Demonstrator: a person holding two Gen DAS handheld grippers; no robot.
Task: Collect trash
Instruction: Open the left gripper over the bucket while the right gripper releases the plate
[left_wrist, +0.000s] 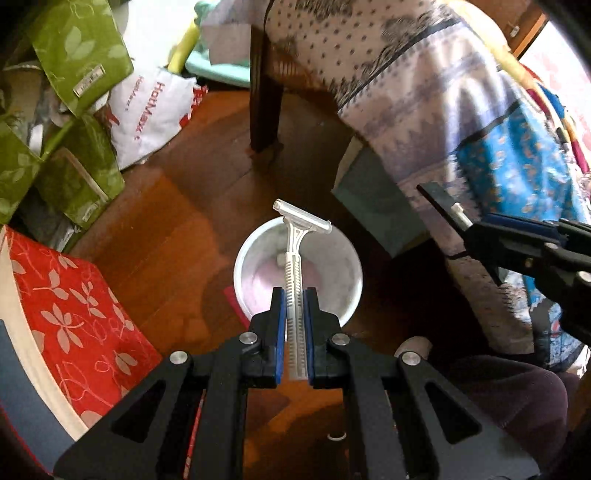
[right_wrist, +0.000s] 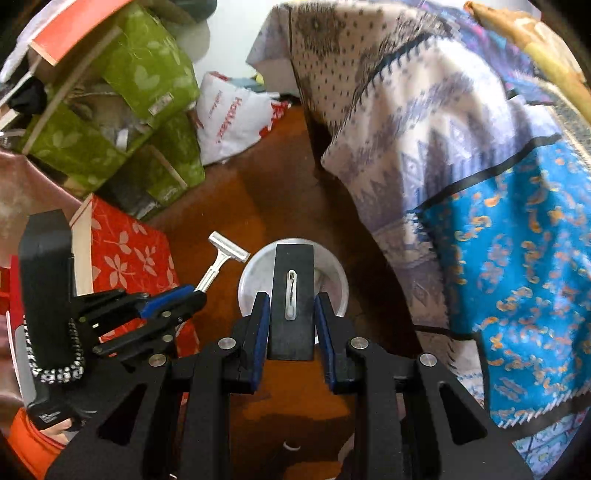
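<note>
White plastic disposable razor (left_wrist: 294, 280) pinched by its handle in the left tool (left_wrist: 294, 306), head hanging just ahead, over the round white plastic cup (left_wrist: 343, 273) on the wooden floor (left_wrist: 192, 221). Flat black rectangular card with a small metal clip (right_wrist: 292, 295) clamped in the right tool (right_wrist: 291, 310), also above the cup. Drop-off step, apparently; next, probably easing each tool apart directly over the rim.
</note>
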